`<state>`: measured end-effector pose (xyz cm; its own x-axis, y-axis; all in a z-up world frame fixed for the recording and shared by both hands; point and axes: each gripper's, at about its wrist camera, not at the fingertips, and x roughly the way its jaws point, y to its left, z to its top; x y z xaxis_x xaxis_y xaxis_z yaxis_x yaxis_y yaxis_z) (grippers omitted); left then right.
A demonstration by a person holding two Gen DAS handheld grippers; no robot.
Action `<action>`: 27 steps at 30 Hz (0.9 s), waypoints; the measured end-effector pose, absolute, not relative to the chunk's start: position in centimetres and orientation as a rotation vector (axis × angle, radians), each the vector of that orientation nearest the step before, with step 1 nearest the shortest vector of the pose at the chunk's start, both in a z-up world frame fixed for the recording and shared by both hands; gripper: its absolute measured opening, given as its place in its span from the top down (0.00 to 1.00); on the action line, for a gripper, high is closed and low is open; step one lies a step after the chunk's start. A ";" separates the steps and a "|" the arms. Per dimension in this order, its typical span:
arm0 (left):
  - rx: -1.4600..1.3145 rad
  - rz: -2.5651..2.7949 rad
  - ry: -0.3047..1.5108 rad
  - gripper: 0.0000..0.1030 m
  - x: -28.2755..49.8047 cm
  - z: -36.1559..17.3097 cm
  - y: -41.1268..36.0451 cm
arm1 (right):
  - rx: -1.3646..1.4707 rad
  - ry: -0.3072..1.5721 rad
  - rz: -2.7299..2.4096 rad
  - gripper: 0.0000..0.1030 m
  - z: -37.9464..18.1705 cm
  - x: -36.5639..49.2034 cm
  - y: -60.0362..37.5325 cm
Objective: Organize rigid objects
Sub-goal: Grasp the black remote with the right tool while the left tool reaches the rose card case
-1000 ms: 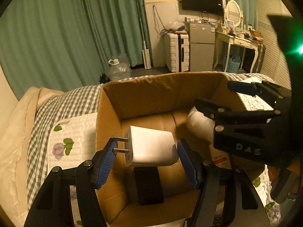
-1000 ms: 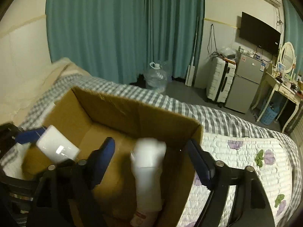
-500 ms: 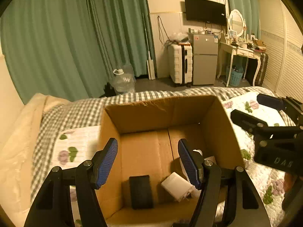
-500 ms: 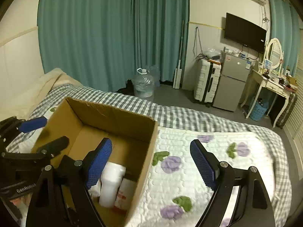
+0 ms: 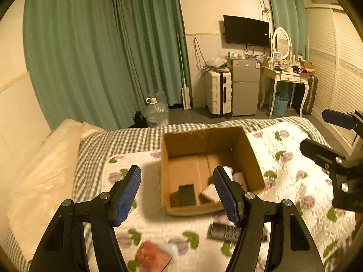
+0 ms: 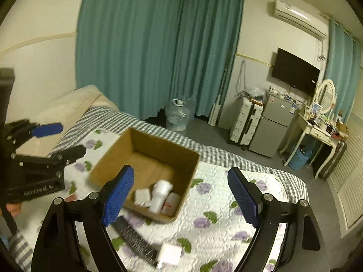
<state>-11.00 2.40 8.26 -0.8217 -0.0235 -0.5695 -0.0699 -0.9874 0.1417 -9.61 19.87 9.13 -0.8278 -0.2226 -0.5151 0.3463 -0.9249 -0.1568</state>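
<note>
left tool (image 5: pixel 177 192) wide, empty | right tool (image 6: pixel 181 197) wide, empty | box (image 5: pixel 249 151) ahead: charger, bottle, black item in | remote (image 6: pixel 133 238), white adapter (image 6: pixel 170 255), red item (image 5: pixel 153 257) below tools, left on bed

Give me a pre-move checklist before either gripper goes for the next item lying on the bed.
1. Left gripper open and empty: ok.
2. Right gripper open and empty: ok.
3. Cardboard box upright, open top, bare floor space left inside: ok.
4. Remote control lying on the quilt outside the box, near its front wall: ok.
5. White charger on the quilt beside the remote; touching or not: cannot tell.
6. Red item on the quilt near the left gripper; blurred, identity: cannot tell.
</note>
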 end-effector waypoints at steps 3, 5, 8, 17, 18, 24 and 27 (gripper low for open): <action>-0.951 2.966 0.266 0.33 -9.2 7.4 1.3 | 0.719 0.394 -2.692 0.18 8.7 -7.7 19.0; -0.975 2.969 0.284 0.33 -8.5 6.4 0.7 | 0.728 0.415 -2.666 0.18 7.8 -6.8 18.1; -1.025 2.975 0.272 0.33 -8.0 4.4 -0.1 | 0.764 0.435 -2.640 0.18 5.7 -6.4 17.1; -1.187 2.959 0.201 0.33 -9.3 -2.8 -2.0 | 0.947 0.557 -2.566 0.18 -2.8 -8.5 14.6; -1.211 2.955 0.201 0.33 -9.4 -3.4 -2.2 | 0.967 0.581 -2.561 0.18 -3.8 -8.7 14.2; -1.319 2.930 0.174 0.33 -9.9 -6.3 -3.7 | 1.100 0.625 -2.486 0.18 -9.0 -10.1 13.2; -1.369 2.903 0.140 0.33 -10.0 -7.1 -4.4 | 1.159 0.666 -2.452 0.18 -11.5 -10.8 12.9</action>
<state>-10.03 -4.39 -7.14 -0.6349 -0.1009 -0.7660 0.0269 -0.9937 0.1086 -10.76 12.88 -11.50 -0.6058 -0.1084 -0.7882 0.4923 -0.8293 -0.2643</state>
